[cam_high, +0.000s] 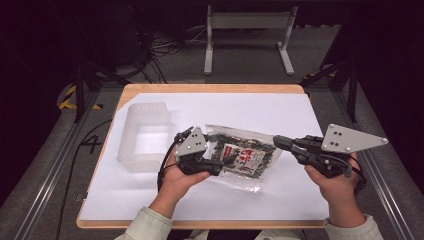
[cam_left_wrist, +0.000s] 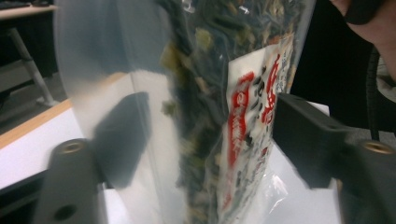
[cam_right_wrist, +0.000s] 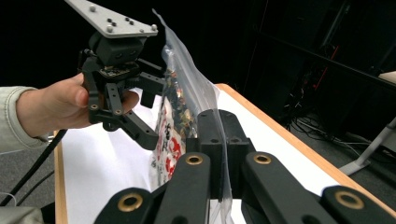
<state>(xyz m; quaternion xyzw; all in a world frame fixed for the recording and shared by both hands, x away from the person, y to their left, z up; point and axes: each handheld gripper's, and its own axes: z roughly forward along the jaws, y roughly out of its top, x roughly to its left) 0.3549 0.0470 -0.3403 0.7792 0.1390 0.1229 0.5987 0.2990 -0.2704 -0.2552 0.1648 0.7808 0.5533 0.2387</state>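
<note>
Packet (cam_high: 243, 155) hangs upright because your right claw (cam_right_wrist: 219, 154) clamps its clear edge; your left claw (cam_high: 220, 164), at nine o'clock, straddles it unclenched, ready to pinch.

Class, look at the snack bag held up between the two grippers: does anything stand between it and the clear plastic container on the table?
Nothing visible does. The snack bag hangs between the left gripper and the right gripper, and just bare white table cover lies between it and the clear plastic container at its left.

Clear bag (cam_high: 243, 154), dark-green contents, red-white label, apparently.
</note>
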